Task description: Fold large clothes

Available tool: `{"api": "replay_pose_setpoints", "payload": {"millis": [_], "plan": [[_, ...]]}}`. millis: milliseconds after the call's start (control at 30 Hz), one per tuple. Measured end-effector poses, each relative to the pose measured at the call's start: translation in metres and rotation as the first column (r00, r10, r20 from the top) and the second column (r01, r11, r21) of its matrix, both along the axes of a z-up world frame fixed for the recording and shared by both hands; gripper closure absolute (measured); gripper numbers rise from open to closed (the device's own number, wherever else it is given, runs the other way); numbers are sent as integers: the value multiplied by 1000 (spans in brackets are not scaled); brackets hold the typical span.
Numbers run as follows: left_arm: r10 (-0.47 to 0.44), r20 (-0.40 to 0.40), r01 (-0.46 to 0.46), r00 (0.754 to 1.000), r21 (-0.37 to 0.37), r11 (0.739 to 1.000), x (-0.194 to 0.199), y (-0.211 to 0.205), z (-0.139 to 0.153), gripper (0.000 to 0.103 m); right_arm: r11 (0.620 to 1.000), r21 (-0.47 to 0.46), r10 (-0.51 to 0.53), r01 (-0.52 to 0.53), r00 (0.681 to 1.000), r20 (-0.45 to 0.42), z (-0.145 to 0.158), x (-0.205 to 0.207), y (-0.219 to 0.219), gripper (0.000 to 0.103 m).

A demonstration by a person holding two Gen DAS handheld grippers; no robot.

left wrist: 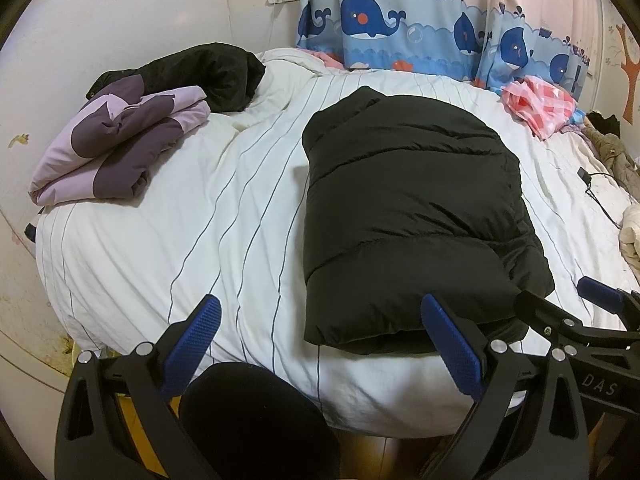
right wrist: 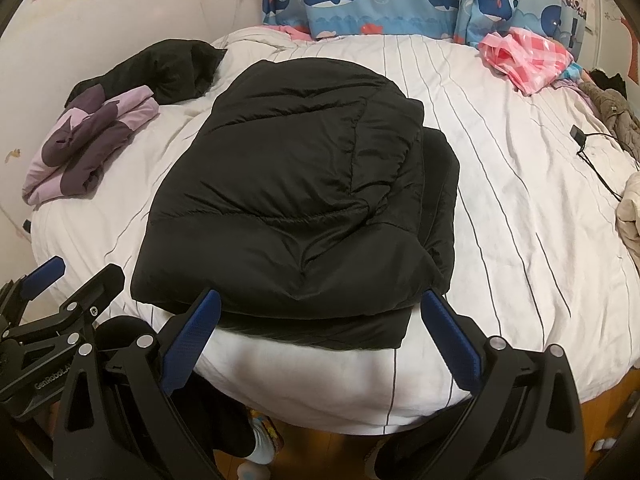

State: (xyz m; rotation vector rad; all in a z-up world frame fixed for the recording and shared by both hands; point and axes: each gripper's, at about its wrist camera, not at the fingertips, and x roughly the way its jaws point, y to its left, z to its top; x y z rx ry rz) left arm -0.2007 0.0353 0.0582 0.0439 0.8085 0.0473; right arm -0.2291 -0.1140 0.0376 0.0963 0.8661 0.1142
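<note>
A black puffer jacket (left wrist: 416, 216) lies folded into a thick block on the white striped bed (left wrist: 200, 216); it also shows in the right wrist view (right wrist: 296, 200). My left gripper (left wrist: 320, 344) is open and empty, held at the bed's near edge, just left of the jacket's near end. My right gripper (right wrist: 320, 336) is open and empty, with its blue fingertips (right wrist: 436, 312) at either side of the jacket's near edge. The right gripper also shows at the right in the left wrist view (left wrist: 600, 300).
A folded purple jacket (left wrist: 120, 144) and a black garment (left wrist: 208, 72) lie at the bed's far left. A pink checked cloth (left wrist: 540, 104) lies far right. A black charger with cable (right wrist: 580, 140) lies on the right. Whale curtains (left wrist: 400, 20) hang behind.
</note>
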Motion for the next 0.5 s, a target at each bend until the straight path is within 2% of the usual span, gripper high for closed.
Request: {"api": "replay_pose_setpoints", "payload": {"millis": [500], "plan": [[-5, -17, 5, 1000, -5, 1000, 11, 5, -5, 7, 1000, -11, 4, -4, 1000, 0, 2, 6, 0, 6]]}}
